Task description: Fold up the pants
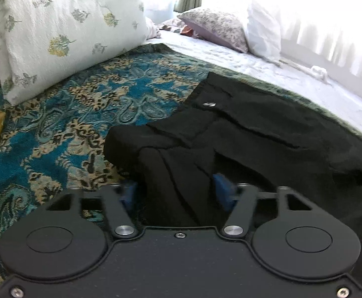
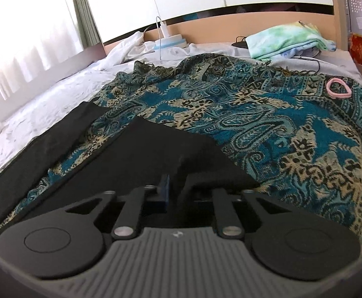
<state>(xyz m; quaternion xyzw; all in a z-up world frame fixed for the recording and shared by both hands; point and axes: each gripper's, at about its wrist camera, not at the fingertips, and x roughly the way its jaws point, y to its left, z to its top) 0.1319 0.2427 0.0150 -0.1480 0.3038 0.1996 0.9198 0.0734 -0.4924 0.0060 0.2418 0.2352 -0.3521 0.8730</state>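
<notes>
Black pants (image 1: pixel 243 134) lie on the paisley throw (image 2: pixel 268 124) covering the bed, near its white-sheeted window edge. Left gripper (image 1: pixel 176 188) clamps a bunched fold at the waist end; its fingertips are largely buried. Right gripper (image 2: pixel 178 181), jaws nearly together, pinches a leg; the right finger is hidden. Open throw lies beyond.

Black left gripper (image 1: pixel 176 188), blue fingers (image 1: pixel 222 191), right gripper (image 2: pixel 176 186) seemingly grey-ribbed
</notes>
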